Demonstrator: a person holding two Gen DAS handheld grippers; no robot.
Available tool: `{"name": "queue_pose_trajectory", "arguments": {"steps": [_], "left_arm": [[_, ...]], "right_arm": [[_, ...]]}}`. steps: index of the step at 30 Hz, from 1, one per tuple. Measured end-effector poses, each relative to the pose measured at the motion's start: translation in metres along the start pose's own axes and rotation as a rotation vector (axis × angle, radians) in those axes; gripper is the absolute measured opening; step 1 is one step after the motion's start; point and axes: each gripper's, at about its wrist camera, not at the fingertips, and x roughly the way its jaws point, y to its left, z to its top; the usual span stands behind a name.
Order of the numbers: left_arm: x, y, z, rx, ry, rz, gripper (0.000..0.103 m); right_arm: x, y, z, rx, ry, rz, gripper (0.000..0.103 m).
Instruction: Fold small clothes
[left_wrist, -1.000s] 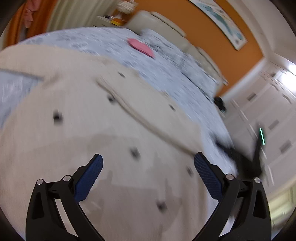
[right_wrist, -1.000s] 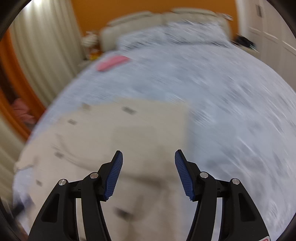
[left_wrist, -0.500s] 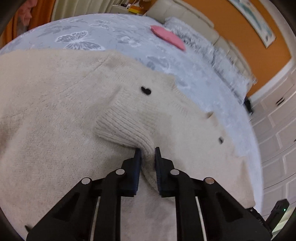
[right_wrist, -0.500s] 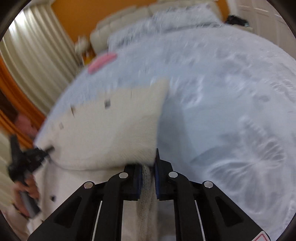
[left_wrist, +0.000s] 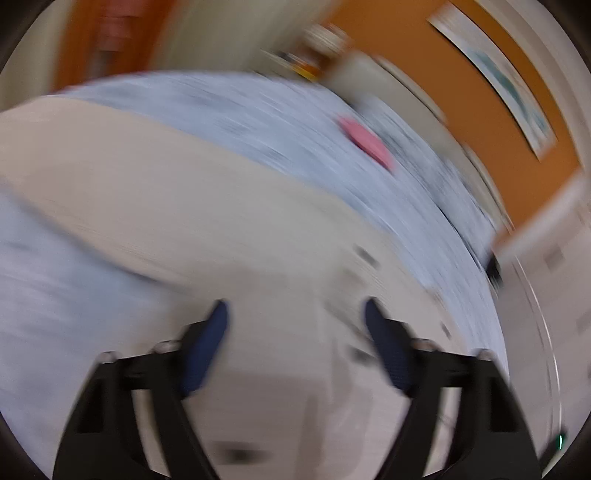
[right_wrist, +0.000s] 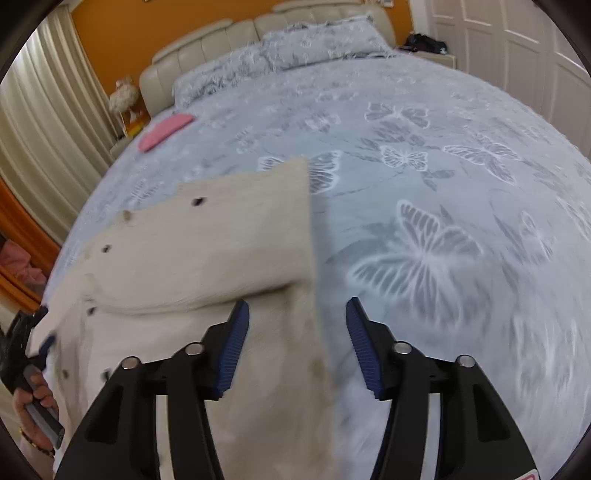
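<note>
A cream knitted cardigan (right_wrist: 229, 251) with dark buttons lies on the bed, one part folded over the rest with a straight right edge. It fills the blurred left wrist view (left_wrist: 192, 206) too. My right gripper (right_wrist: 297, 314) is open and empty just above the cardigan's right edge. My left gripper (left_wrist: 295, 317) is open and empty above the cardigan. The left gripper and the hand holding it also show at the left edge of the right wrist view (right_wrist: 26, 362).
The bed (right_wrist: 443, 155) has a pale blue butterfly-print cover. A folded pink cloth (right_wrist: 166, 131) lies near the pillows (right_wrist: 314, 48) and headboard. Curtains hang on the left and white wardrobe doors (right_wrist: 517, 48) stand on the right.
Both grippers were shut on the cardigan half a second ago. Both have let go, opened and pulled back above it. The folded part now lies flat.
</note>
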Motion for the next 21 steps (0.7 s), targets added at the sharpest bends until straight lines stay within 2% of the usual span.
{"name": "queue_pose_trajectory", "arguments": {"steps": [1,3,6,8,10,11,13,15,16,17,19,21], "left_arm": [[-0.009,0.021,0.01,-0.04,-0.02,0.025,0.081],[-0.033,0.089,0.042,-0.209,-0.07,0.132,0.081],[-0.062,0.176,0.076,-0.46,-0.157,0.226,0.081],[-0.075,0.222,0.09,-0.612,-0.21,0.24,0.081],[-0.081,0.247,0.101,-0.707,-0.264,0.21,0.081],[-0.079,0.254,0.11,-0.717,-0.268,0.218,0.081],[-0.07,0.253,0.122,-0.676,-0.25,0.235,0.08],[-0.057,0.247,0.133,-0.608,-0.219,0.239,0.053],[-0.045,0.242,0.137,-0.588,-0.171,0.216,0.025],[-0.045,0.242,0.138,-0.585,-0.148,0.214,0.011],[-0.048,0.217,0.139,-0.542,-0.184,0.223,0.011],[-0.053,0.162,0.15,-0.381,-0.218,0.196,0.01]], "right_arm": [[-0.009,0.018,-0.013,-0.011,-0.003,0.03,0.056],[-0.013,0.045,-0.032,-0.026,0.015,0.086,0.057],[-0.014,0.089,-0.072,-0.023,0.061,0.225,0.057],[-0.008,0.117,-0.093,-0.052,0.085,0.28,0.057],[0.002,0.149,-0.118,-0.156,0.125,0.308,0.057],[0.004,0.157,-0.126,-0.189,0.133,0.309,0.057],[0.01,0.168,-0.141,-0.235,0.139,0.307,0.057],[0.017,0.17,-0.154,-0.254,0.147,0.297,0.058],[0.018,0.173,-0.157,-0.264,0.134,0.295,0.058],[0.017,0.173,-0.156,-0.275,0.12,0.295,0.058],[0.016,0.174,-0.152,-0.287,0.104,0.275,0.058],[0.013,0.164,-0.146,-0.261,0.091,0.266,0.06]]}}
